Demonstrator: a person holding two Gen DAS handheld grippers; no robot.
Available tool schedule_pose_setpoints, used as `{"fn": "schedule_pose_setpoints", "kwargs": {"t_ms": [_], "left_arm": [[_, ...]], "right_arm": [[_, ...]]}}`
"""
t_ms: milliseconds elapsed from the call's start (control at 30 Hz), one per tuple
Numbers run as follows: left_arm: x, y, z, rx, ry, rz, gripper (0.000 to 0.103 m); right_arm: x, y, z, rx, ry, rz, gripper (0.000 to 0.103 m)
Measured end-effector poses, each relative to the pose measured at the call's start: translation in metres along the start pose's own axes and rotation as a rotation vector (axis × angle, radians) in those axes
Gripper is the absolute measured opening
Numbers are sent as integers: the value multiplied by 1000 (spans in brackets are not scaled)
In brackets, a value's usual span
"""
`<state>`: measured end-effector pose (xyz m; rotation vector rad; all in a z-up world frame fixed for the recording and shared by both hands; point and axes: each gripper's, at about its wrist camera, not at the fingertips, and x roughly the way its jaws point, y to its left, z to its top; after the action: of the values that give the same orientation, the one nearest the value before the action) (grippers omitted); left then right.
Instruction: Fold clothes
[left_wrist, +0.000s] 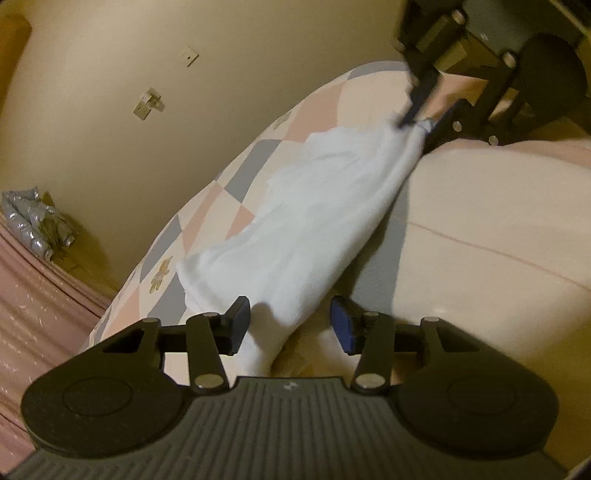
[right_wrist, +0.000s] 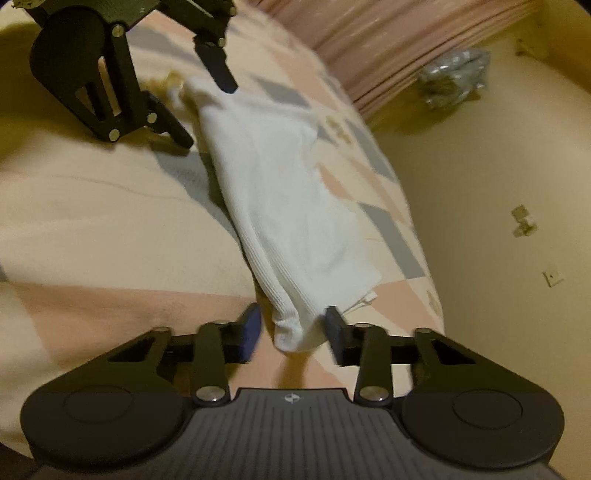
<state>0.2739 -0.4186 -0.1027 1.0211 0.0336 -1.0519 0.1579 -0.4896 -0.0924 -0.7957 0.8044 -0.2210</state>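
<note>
A white ribbed garment, folded into a long strip, lies along the bed between my two grippers. In the left wrist view my left gripper is open, and one end of the strip passes between its fingers close to the left pad. The same gripper shows wide apart at the far end in the right wrist view. My right gripper straddles the other bunched end. Its right finger touches the cloth, while a sliver of gap shows at the blurred left pad.
The bed carries a patchwork quilt of pink, grey and cream patches and a pale pink blanket. A cream wall runs beside the bed. Pink curtains and a silver bundle are at its end.
</note>
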Motion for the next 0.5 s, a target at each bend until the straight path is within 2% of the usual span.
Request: {"fn": "schedule_pose_setpoints", "kwargs": {"t_ms": [33,67,100,167,267,400,500], "left_arm": [[0,1,-1,1,7,-1,32],[0,1,-2,3,14,-3,21],[-1,2,-3,8,16,-4,15],[-3,3,-8,3,22,-10,11],[-5,7,-15,-21,34,-24,11],[-10,8,-17,-40,50,-14,11],[-18,14,-17,-99,68,-10,14]], "right_arm": [[6,2,-1,-15,3,1,32],[11,5,-1,-29,6,3,28],[12,5,-3,-24,7,-2,21],[14,5,-6,-15,10,-11,6],[-2,3,-12,-1,-20,-68,5],[0,7,-21,17,20,-28,4],[0,4,-19,53,29,-11,4]]}}
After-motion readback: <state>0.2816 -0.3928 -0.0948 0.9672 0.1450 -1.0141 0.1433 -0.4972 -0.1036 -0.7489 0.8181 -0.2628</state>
